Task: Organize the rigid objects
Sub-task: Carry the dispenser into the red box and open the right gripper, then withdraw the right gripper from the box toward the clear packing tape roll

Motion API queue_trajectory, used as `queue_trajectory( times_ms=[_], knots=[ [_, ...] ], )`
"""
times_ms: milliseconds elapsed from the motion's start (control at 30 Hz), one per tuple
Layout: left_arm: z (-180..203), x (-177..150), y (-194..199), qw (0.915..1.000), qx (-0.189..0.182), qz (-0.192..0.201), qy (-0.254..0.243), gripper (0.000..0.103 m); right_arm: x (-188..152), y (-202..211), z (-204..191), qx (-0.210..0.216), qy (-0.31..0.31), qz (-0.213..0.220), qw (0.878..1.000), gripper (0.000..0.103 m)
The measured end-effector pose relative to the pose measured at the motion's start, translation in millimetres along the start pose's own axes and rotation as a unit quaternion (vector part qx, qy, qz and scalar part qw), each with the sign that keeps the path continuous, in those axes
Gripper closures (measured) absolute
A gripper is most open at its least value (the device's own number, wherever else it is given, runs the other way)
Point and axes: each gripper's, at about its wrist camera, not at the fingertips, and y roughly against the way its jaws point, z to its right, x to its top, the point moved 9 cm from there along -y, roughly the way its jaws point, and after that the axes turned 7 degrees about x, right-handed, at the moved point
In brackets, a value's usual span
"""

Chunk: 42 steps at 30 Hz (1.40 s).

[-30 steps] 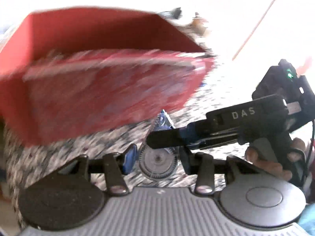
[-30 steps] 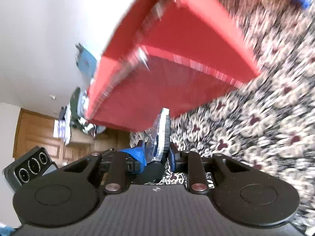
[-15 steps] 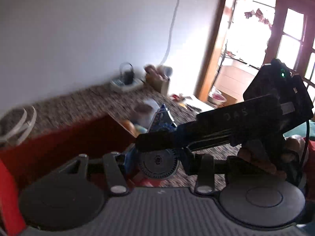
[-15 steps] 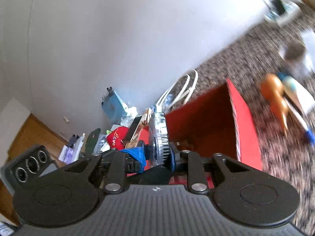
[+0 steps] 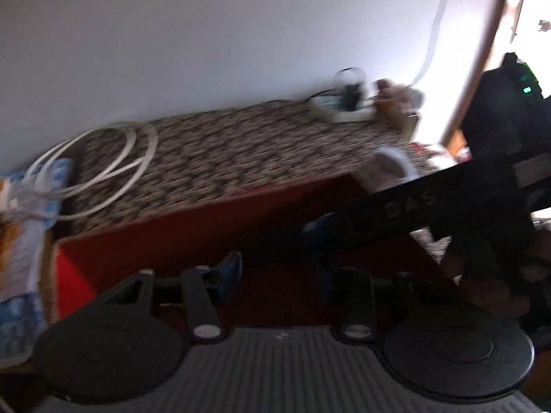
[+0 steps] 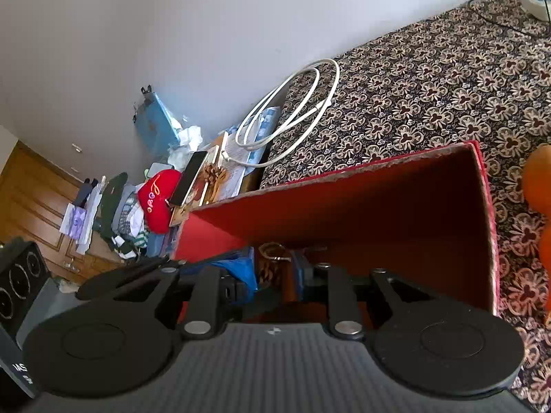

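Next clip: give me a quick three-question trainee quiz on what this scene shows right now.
1. True or false: the red box has a lid on it.
2. The coiled white cable lies: A) inside the box; B) beyond the box, at the edge of the patterned cloth; C) on the floor.
3. What colour is the object on the cloth just outside the box's side wall?
Key: 1 false, its top is open; 2 B; 3 orange.

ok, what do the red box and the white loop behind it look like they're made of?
Red box: probably cardboard with a matte red covering; the top edge shows a pale, rough, fibrous core. White loop: looks like a plastic-sheathed cable, smooth and slightly glossy, lying in loose springy coils. The blurred left view adds nothing.
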Motion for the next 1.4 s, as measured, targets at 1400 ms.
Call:
queue_trajectory(
  times_ms=[1400],
  knots=[
    [-63, -25, -24, 0.9685, 0.227, -0.085, 0.056, 0.048, -49, 29, -5, -0.149, 0.082, 0.065, 0.983, 0.092]
  ],
)
